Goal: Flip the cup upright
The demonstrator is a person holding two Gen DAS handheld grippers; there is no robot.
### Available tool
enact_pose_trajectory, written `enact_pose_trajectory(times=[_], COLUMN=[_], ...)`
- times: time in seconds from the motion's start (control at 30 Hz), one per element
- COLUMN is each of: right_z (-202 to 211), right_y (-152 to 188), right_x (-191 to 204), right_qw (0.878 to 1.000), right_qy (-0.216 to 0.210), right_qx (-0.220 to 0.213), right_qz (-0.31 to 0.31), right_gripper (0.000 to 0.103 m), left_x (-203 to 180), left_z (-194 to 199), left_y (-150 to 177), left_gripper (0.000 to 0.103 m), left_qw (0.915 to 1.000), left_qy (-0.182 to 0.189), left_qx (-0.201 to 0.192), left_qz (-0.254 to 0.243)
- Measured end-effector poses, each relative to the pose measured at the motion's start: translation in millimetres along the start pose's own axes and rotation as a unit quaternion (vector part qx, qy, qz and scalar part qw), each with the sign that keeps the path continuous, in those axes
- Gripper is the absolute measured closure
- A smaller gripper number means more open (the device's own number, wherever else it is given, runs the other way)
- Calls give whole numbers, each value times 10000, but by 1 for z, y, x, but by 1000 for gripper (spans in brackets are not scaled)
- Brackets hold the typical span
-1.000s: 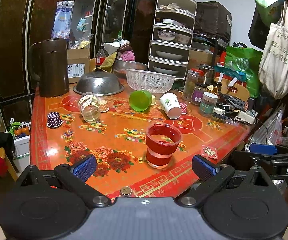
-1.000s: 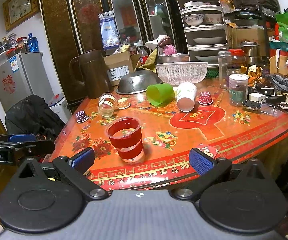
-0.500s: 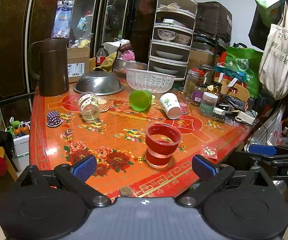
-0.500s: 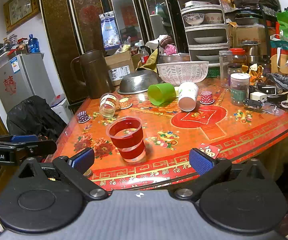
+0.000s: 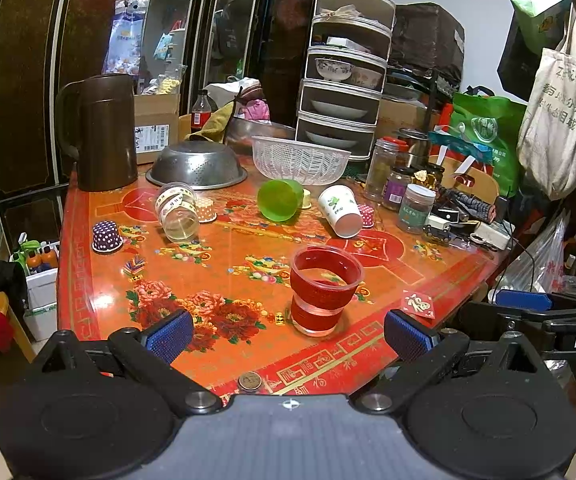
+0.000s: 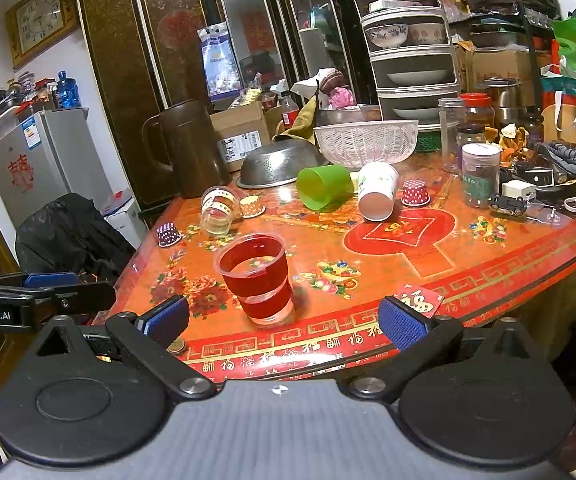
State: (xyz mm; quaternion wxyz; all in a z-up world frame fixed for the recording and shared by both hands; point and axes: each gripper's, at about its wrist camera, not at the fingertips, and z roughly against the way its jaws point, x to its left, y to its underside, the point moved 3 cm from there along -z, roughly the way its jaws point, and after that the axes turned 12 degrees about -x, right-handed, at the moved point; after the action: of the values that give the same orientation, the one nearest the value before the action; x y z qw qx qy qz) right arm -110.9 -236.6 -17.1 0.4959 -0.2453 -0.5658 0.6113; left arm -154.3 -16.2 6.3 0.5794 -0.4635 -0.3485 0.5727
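The clear plastic cup with red bands (image 5: 325, 291) stood upright near the front edge of the orange flower-patterned surface (image 5: 224, 264), mouth upward, so that much of the task looked finished. Three more cups lay on their sides farther back: a clear cup with printed bands (image 5: 177, 211), a green plastic cup (image 5: 280, 200) and a white paper cup with a leaf print (image 5: 340, 211). If the task covered them too, they were left to turn; which cup was meant could not be told.

The left gripper (image 5: 288, 330) hung just off the near edge with its blue-padded fingers (image 5: 167, 335) spread wide apart and nothing between them. The right gripper (image 6: 284, 320) sat likewise, its fingers (image 6: 401, 325) wide apart and empty, the red-banded cup (image 6: 257, 279) just ahead and free of both.

The grippers' dark bodies cut off the bottom of both views, hiding the surface's nearest rim. Whether the upright cup held liquid or only showed the pattern through its clear wall was hard to make out. A small round coin (image 5: 249, 381) lay at the front border, and a steel colander (image 5: 197, 165) and a white mesh basket (image 5: 301, 157) sat behind the fallen cups.
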Motion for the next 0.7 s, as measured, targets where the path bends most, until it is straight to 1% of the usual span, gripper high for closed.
enact_pose_trajectory(times=[0.4,0.7], right_z=[0,-3], right_y=[0,3], right_x=[-1,0], right_qw=[10000,10000], right_qy=[-9,-31], right_qx=[3,46], right_qz=[-17,-65], right_gripper=[1,1], left_x=[0,-6], left_z=[0,0], left_y=[0,1], left_gripper=[1,1], left_qw=[10000,9999], left_qy=[5,-2], left_qx=[2,-65], left_qz=[0,-133])
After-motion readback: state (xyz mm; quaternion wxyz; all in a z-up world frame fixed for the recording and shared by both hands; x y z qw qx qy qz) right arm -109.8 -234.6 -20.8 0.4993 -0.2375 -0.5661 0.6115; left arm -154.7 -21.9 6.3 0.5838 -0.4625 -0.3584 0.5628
